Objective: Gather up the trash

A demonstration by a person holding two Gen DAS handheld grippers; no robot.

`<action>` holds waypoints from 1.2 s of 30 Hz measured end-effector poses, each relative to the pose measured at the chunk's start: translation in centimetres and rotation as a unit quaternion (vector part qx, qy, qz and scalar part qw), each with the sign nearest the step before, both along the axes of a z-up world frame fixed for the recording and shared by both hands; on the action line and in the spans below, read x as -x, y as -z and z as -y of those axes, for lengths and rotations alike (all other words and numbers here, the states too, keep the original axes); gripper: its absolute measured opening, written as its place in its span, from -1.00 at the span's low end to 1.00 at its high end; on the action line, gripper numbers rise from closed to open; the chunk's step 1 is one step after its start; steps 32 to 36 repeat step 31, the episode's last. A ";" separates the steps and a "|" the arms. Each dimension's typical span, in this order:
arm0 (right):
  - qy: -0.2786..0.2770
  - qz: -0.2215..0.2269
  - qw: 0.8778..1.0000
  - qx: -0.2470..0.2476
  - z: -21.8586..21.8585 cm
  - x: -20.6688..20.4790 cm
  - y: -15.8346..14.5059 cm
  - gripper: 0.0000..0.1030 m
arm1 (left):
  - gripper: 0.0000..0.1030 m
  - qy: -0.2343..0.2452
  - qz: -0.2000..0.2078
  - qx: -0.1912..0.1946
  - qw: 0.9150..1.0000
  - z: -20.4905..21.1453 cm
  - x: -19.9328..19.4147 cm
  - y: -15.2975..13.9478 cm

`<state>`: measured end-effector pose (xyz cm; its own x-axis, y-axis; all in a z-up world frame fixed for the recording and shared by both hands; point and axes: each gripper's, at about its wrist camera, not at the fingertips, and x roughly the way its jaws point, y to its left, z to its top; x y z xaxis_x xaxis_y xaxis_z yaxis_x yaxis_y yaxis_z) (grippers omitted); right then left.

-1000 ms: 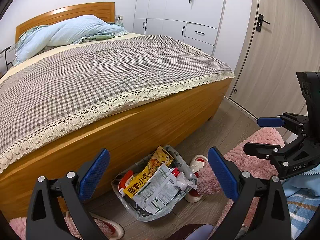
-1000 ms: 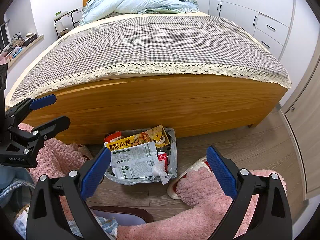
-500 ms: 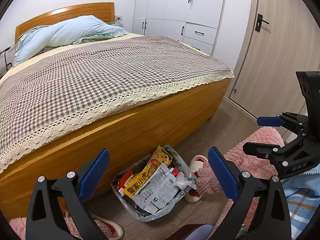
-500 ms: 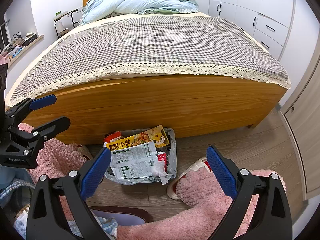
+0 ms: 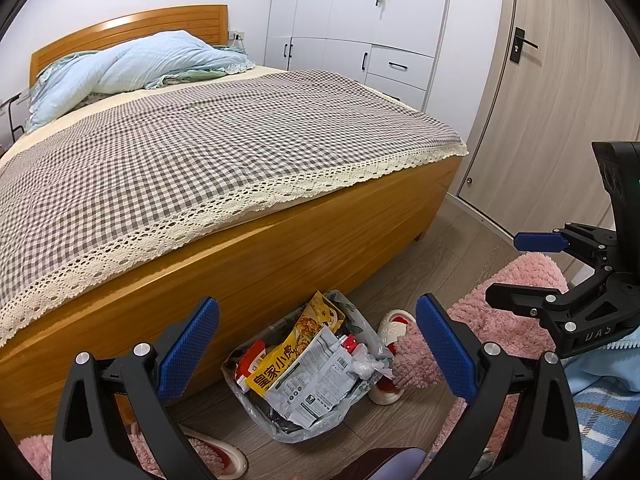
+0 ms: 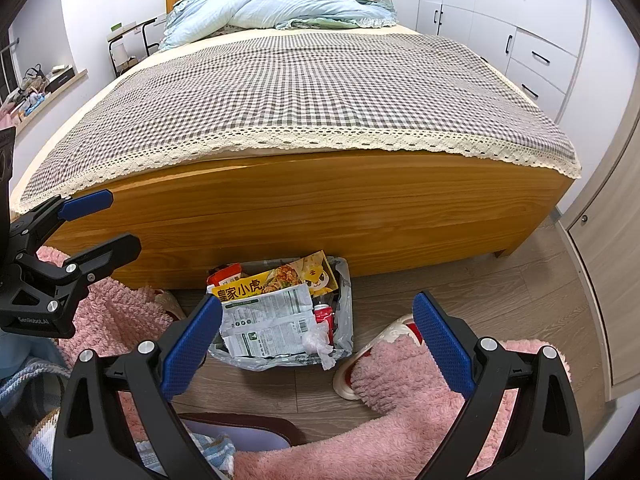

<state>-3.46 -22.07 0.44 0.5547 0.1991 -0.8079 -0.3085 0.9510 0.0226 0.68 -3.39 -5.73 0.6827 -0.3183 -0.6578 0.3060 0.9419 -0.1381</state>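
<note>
A grey plastic trash bag (image 5: 256, 402) (image 6: 343, 328) lies open on the wood floor at the foot of the bed. It is stuffed with a yellow snack packet (image 5: 280, 368) (image 6: 276, 280), a silver-white printed wrapper (image 5: 316, 376) (image 6: 264, 320), a red can (image 6: 323, 314) and crumpled white plastic (image 5: 366, 362). My left gripper (image 5: 318, 350) hovers open above the bag, nothing between its blue pads. My right gripper (image 6: 316, 340) is open too, also over the bag. Each gripper shows in the other's view, the right one (image 5: 516, 268) and the left one (image 6: 104, 224).
A wooden bed (image 5: 300, 236) with a checked cover (image 6: 304, 88) fills the background. Pink fluffy fabric (image 6: 400, 412) and a white-and-red slipper (image 5: 390, 322) lie right of the bag, another slipper (image 5: 224, 456) to the left. White wardrobe (image 5: 360, 32) and door (image 5: 552, 92) stand at right.
</note>
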 end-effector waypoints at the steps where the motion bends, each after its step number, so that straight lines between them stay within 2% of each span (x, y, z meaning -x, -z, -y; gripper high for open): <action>1: 0.000 0.000 1.000 0.000 0.1 -0.1 0.0 0.79 | 0.85 0.000 0.000 0.000 1.000 0.0 0.0 0.0; 36: 0.001 0.000 1.000 0.001 0.2 -0.2 0.0 0.79 | 0.85 0.007 0.001 0.000 1.000 0.1 0.2 -0.2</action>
